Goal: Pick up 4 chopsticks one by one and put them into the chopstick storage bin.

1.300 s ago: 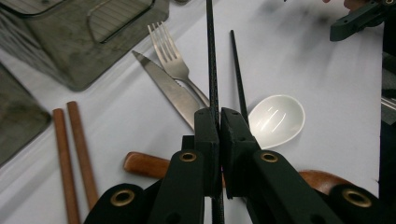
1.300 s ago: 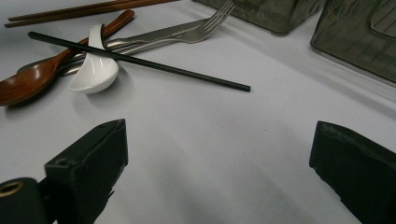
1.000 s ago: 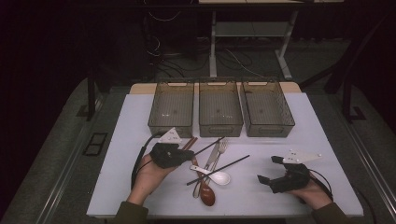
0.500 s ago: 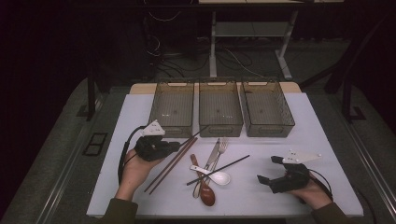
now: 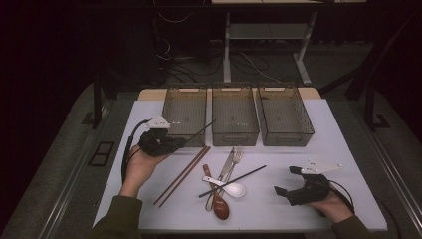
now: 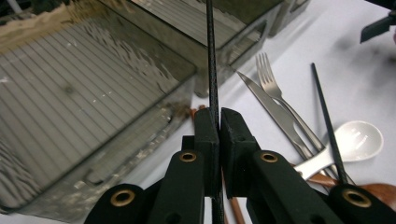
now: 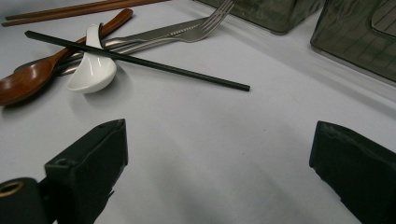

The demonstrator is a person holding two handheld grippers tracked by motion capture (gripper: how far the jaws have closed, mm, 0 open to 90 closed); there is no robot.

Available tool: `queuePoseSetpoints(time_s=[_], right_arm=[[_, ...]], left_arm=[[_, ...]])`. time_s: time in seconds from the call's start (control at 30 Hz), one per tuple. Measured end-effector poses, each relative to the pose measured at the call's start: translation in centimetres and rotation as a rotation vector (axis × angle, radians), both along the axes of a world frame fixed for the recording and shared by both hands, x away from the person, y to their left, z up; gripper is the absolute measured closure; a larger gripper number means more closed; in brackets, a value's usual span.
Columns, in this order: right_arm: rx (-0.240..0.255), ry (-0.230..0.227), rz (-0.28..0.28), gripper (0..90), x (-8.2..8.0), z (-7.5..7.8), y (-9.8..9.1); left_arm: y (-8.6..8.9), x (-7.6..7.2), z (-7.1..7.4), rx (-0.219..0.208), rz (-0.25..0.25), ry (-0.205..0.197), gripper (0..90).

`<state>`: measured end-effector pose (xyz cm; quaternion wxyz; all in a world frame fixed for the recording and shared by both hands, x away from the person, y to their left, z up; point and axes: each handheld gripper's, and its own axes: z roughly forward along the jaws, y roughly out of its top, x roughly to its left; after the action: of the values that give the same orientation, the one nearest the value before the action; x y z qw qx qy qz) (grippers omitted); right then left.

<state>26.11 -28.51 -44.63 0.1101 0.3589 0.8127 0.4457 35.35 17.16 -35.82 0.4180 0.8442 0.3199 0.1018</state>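
A: Black chopstick [image 6: 212, 70] is up off the table now; a second ago it lay among the cutlery, and the left gripper [image 5: 175, 144] has carried it toward the left bin [image 5: 185, 115], jaws clamped tight on it

B: So sorting has begun?

A: Likely. Its tip hangs over the bin's near rim, so a drop inside looks next. Its twin [image 5: 232, 181] lies across the white spoon [image 5: 234, 188]

B: And the right gripper [image 5: 286, 191]?

A: Resting on the table, jaws wide apart, holding nothing
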Motion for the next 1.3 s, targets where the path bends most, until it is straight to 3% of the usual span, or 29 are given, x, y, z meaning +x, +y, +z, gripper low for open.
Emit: queuePoseSetpoints(time_s=[0.43, 0.73, 1.17, 1.3], right_arm=[[0.000, 0.002, -0.001, 4.2, 0.1, -0.2, -0.2], [0.004, 0.003, -0.002, 4.3, 0.0, -0.1, -0.2], [0.001, 0.001, 0.001, 4.3, 0.1, -0.1, 0.0], [0.006, 0.000, -0.004, 4.2, 0.0, 0.0, 0.0]], left_arm=[[-0.2, 3.4, 1.8, 0.042, 0.039, -0.012, 84.9], [-0.2, 6.0, 2.4, 0.034, 0.149, -0.012, 85.0], [-0.6, 9.9, 1.6, 0.035, 0.286, 0.010, 85.0], [-0.6, 11.0, 1.2, 0.014, 0.320, 0.020, 85.0]])
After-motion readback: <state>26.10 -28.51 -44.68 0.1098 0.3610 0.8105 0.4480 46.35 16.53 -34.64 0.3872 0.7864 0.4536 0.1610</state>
